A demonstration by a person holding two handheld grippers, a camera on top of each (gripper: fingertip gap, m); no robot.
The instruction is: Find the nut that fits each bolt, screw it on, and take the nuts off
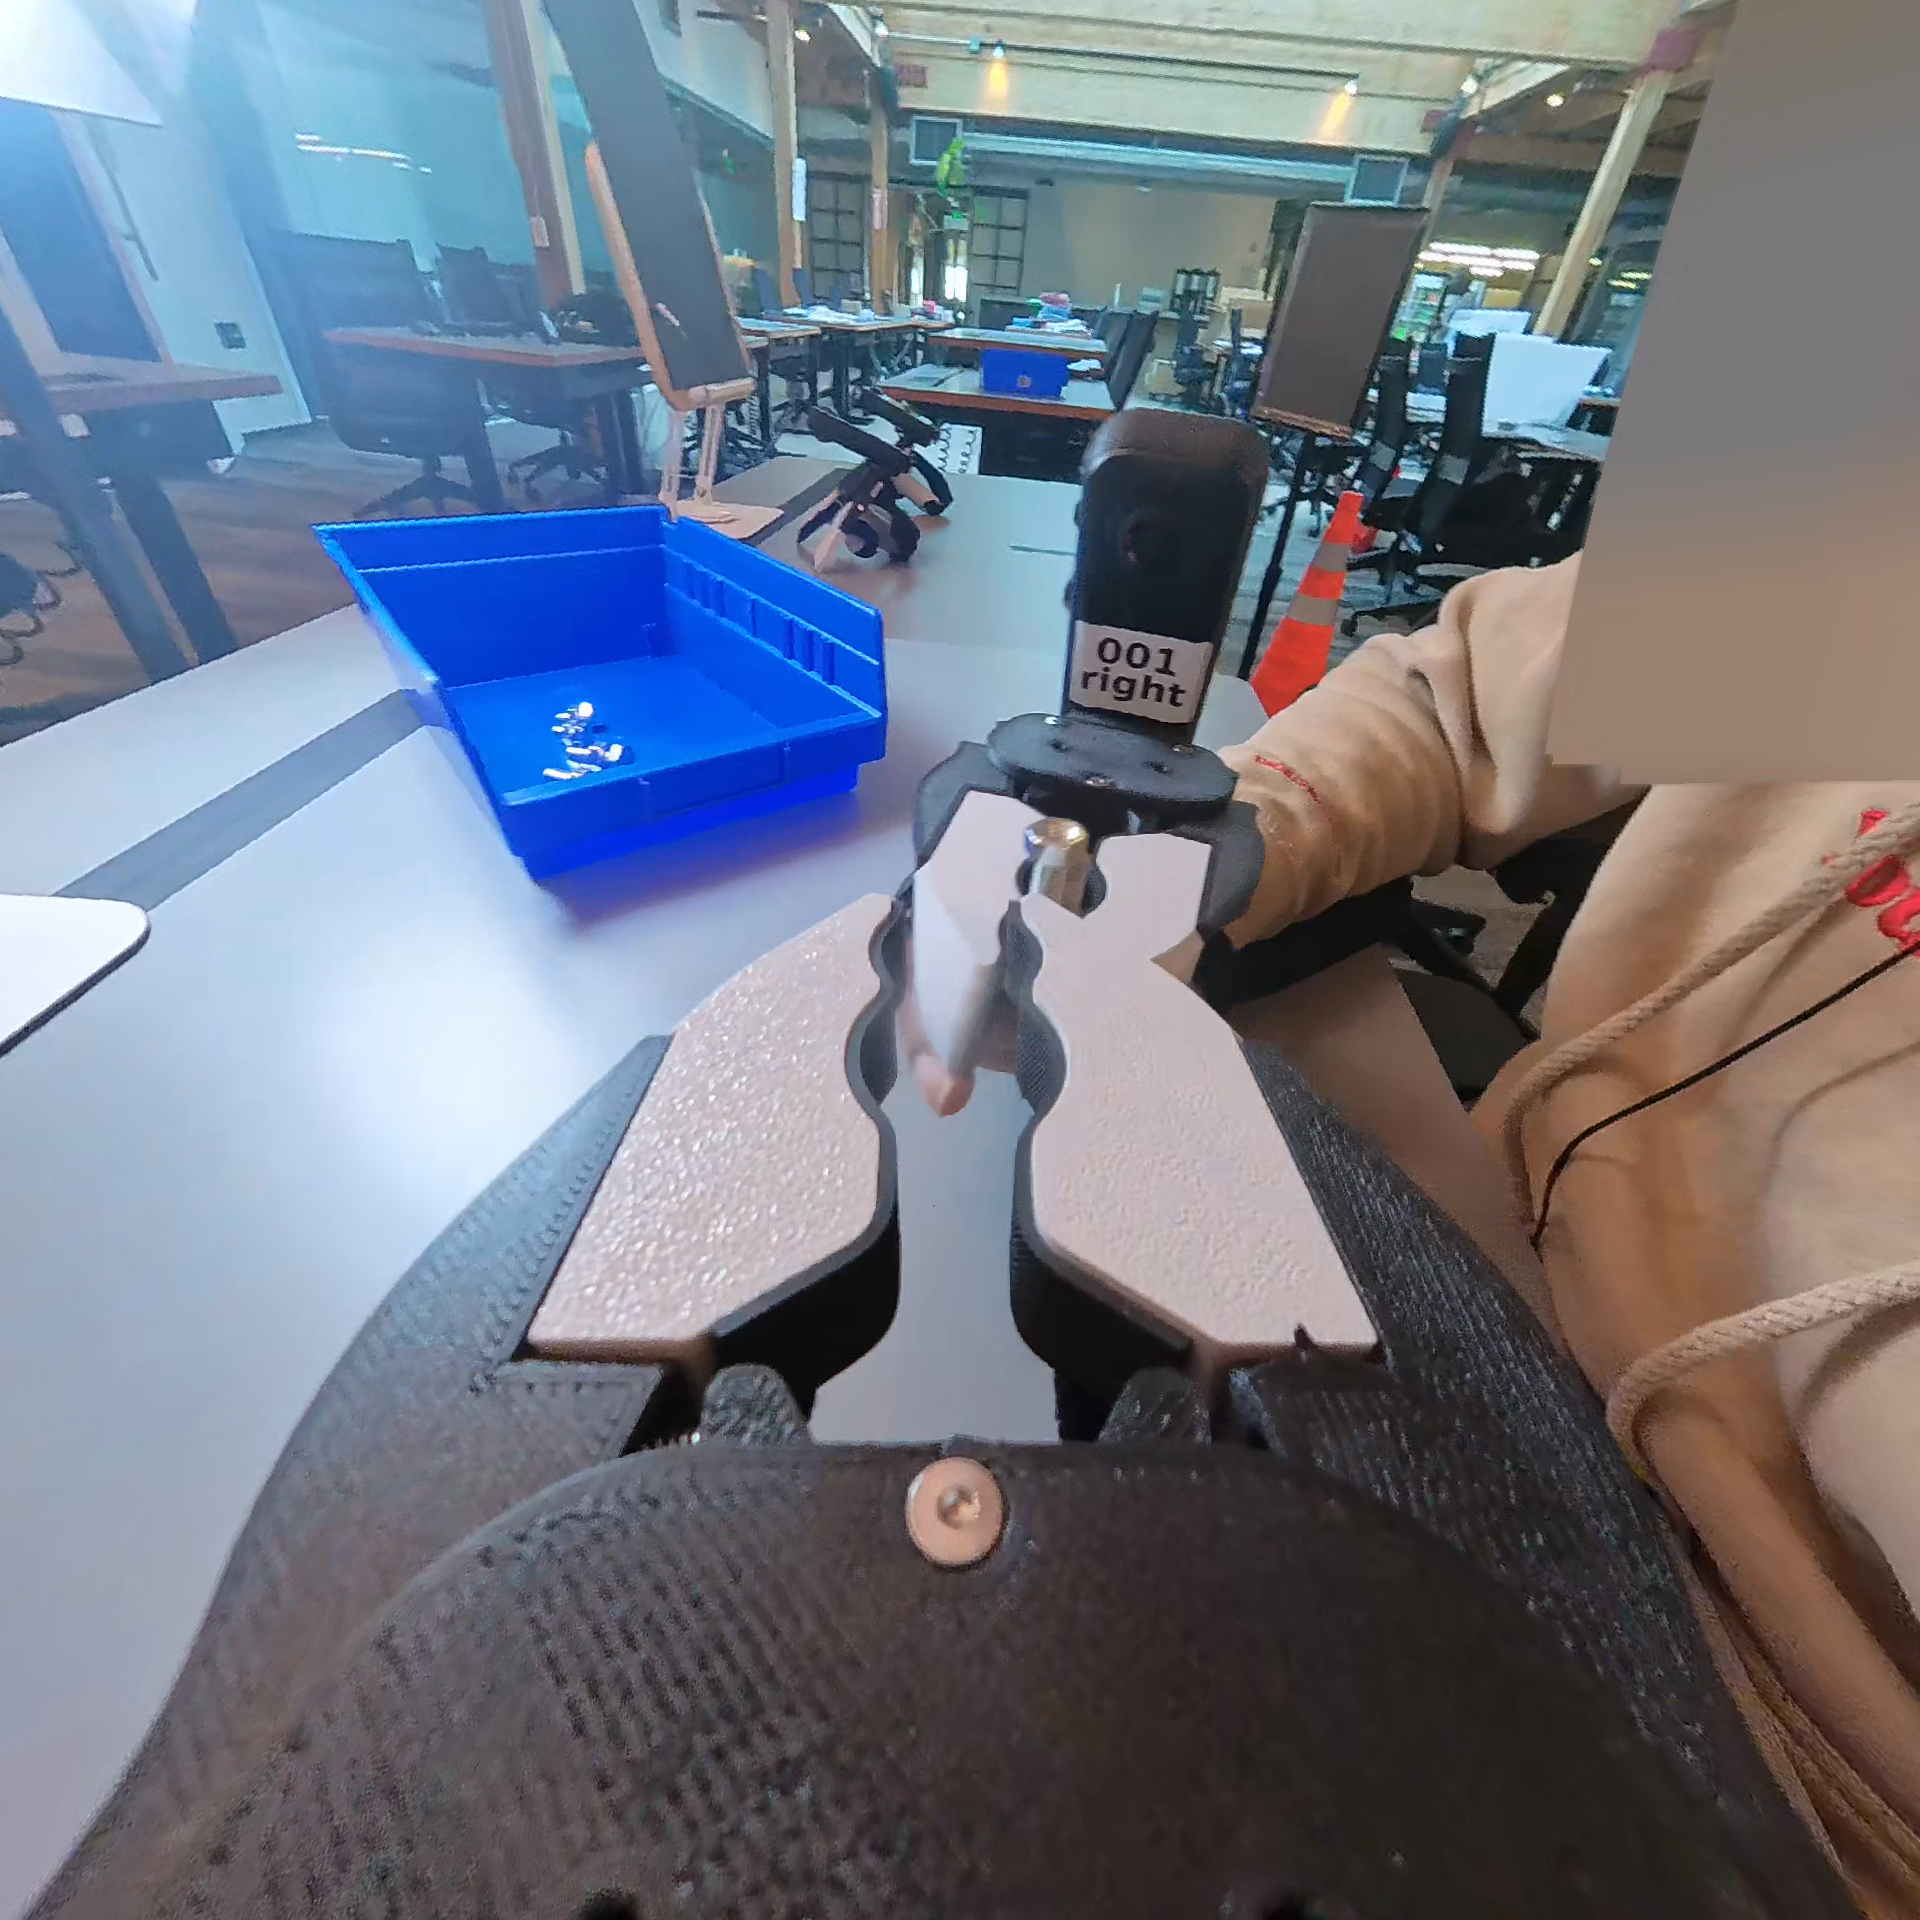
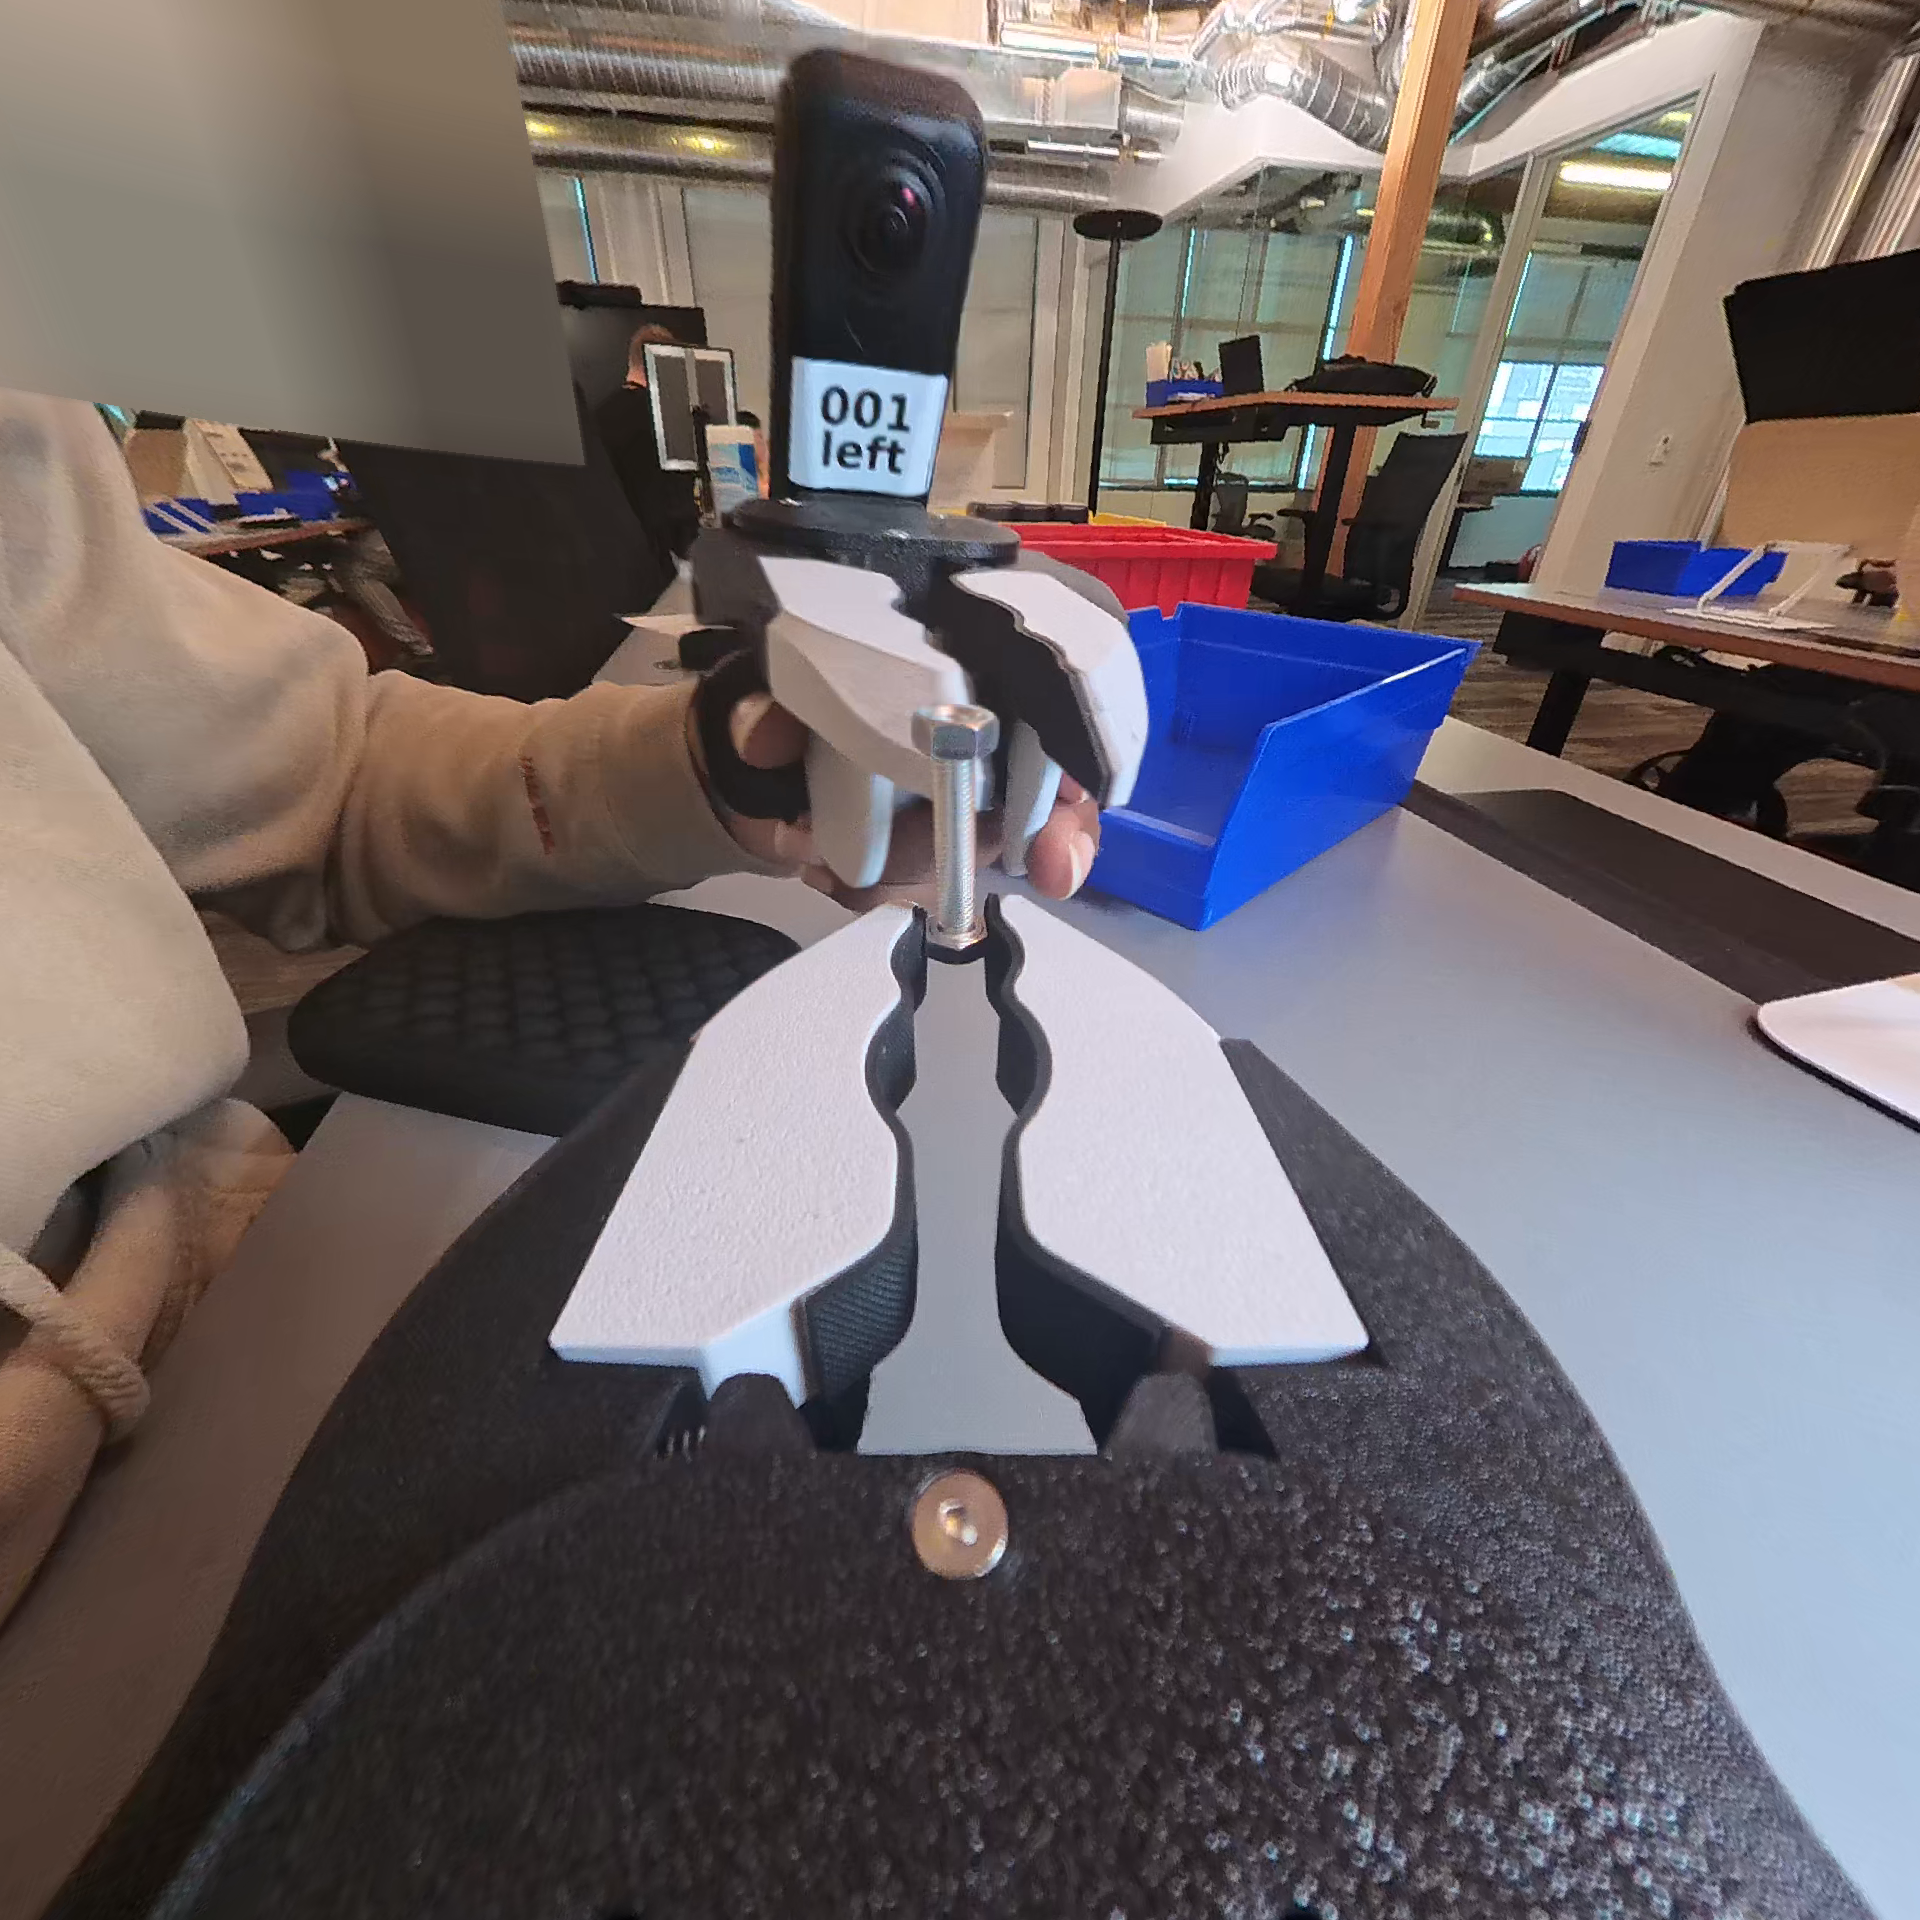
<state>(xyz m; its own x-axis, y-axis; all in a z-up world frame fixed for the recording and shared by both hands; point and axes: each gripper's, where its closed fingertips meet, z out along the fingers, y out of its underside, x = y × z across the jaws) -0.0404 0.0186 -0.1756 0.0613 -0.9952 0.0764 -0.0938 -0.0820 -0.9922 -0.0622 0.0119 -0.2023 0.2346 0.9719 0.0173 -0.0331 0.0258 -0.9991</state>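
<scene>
White-faced fingers of the right hand-held gripper [image 2: 956, 920] are clenching at their very tips on a small nut [image 2: 956, 940], which is sitting at the threaded end of a steel bolt [image 2: 956, 821]. The bolt is standing upright above the grey bench [image 2: 1455, 1091], held in the air rather than resting on it. Just beyond, the left hand-held gripper [image 1: 961, 925] is reaching in around the hex head end, a finger on either side. Whether it is actually pinching the bolt cannot be told. Judging by its look, the bolt is going to feel light, stiff and slippery. The flats of the head and nut are offering surer purchase than the round thread, which is likely to roll. Farther off, a blue bin [image 1: 769, 623] is lying on the bench, holding a cluster of loose fasteners [image 1: 582, 743].
</scene>
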